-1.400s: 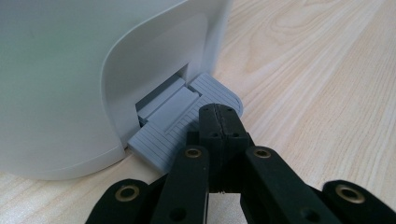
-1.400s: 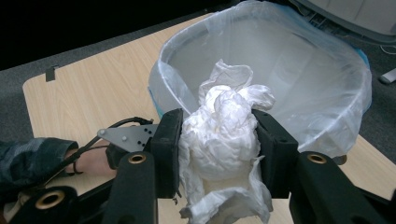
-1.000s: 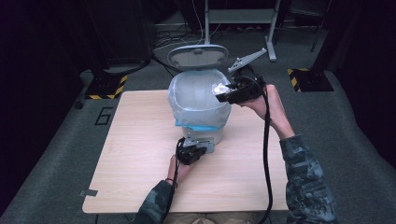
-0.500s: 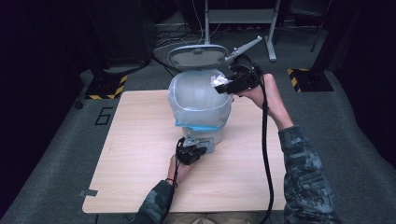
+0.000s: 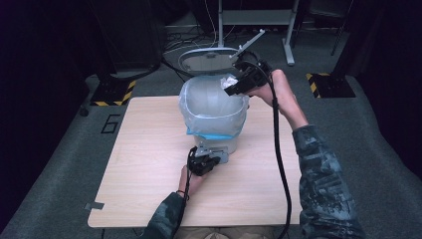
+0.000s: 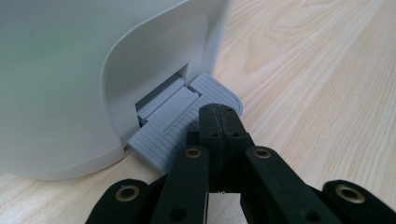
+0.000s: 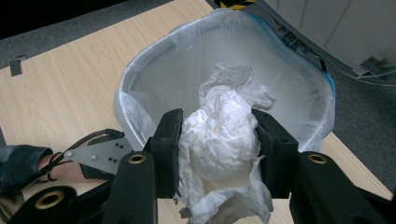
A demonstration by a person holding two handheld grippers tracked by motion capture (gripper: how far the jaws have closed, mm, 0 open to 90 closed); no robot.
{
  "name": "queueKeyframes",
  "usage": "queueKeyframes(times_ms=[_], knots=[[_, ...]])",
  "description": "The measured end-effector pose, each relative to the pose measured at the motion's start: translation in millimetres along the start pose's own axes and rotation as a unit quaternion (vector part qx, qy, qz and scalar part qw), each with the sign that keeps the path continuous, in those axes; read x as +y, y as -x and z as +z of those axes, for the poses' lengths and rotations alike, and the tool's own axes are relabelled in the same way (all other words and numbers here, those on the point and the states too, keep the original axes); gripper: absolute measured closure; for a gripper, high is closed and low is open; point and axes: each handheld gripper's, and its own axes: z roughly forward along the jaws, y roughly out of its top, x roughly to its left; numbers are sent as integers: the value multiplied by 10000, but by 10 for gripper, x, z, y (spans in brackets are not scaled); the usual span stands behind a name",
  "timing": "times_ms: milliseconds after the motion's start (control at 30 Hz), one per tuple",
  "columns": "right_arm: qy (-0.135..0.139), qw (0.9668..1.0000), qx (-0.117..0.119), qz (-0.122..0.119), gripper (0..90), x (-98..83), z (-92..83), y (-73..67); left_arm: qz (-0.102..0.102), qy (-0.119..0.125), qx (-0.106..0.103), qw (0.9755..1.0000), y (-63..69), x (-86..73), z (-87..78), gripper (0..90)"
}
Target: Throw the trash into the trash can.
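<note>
While the left claw (image 5: 205,163) rests clenched, its two black jaws pressed together with nothing between them, its tips bear down on the ribbed grey pedal (image 6: 180,126) at the foot of the white bin (image 5: 219,145), the landmark for all that follows. That pedal is a flat plastic tongue with fine grooves, jutting from a slot in the bin's smooth, rounded front wall just above the pale wood-grain bench (image 5: 149,149). On the person's side of the bin lie the left hand (image 5: 191,180) and its camouflage sleeve (image 5: 164,219).

Above the bin's mouth the right claw (image 5: 235,85) grasps a crumpled wad of white paper (image 7: 219,140), its pads pressing the wad from both sides. Compared with a second ago, this claw has travelled from the bin's right rim toward the far side and slightly upward, so the wad now hangs over the opening rather than beside it. The judgement follows that the drop is the step in hand: the paper is not yet inside, and release over the opening is what remains.

Lining the bin is a thin, translucent plastic bag (image 7: 140,93), slack and glossy, folded over the rim, with a blue hem (image 5: 213,134) showing on the near side. Behind the bin stands its oval lid (image 5: 206,59), tilted up and open, a sign that the pedal is pressed. Beyond the bench lies grey carpeted floor (image 5: 64,149).
</note>
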Motion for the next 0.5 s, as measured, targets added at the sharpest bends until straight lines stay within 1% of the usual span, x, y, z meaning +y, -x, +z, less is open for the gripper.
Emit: queueKeyframes(times_ms=[100, 200, 233, 267, 367, 467, 500], knots=[[-49, 10000, -43, 8, 568, 32, 61, -4, 0, 2, 1, 10000, 0, 0, 0, 898], [-154, 9998, -96, 19, 569, 65, 134, -16, -3, 2, 0, 10000, 0, 0, 0, 899], [-214, 9997, -84, 15, 569, 79, 152, -18, -2, -2, -5, 10000, -2, 0, 0, 899], [-218, 9997, -88, -24, 569, 89, 173, -20, -2, -4, -6, 10000, -3, 0, 0, 898], [-271, 9996, -108, -9, 571, 123, 230, -43, -2, -6, -7, 10000, -3, 0, -1, 899], [-353, 9993, -115, -69, 572, 154, 289, -53, -10, 14, -13, 10000, -3, -1, 2, 899], [-377, 9992, -112, -39, 572, 164, 301, -59, -5, -5, -8, 10000, -2, 0, 0, 898]])
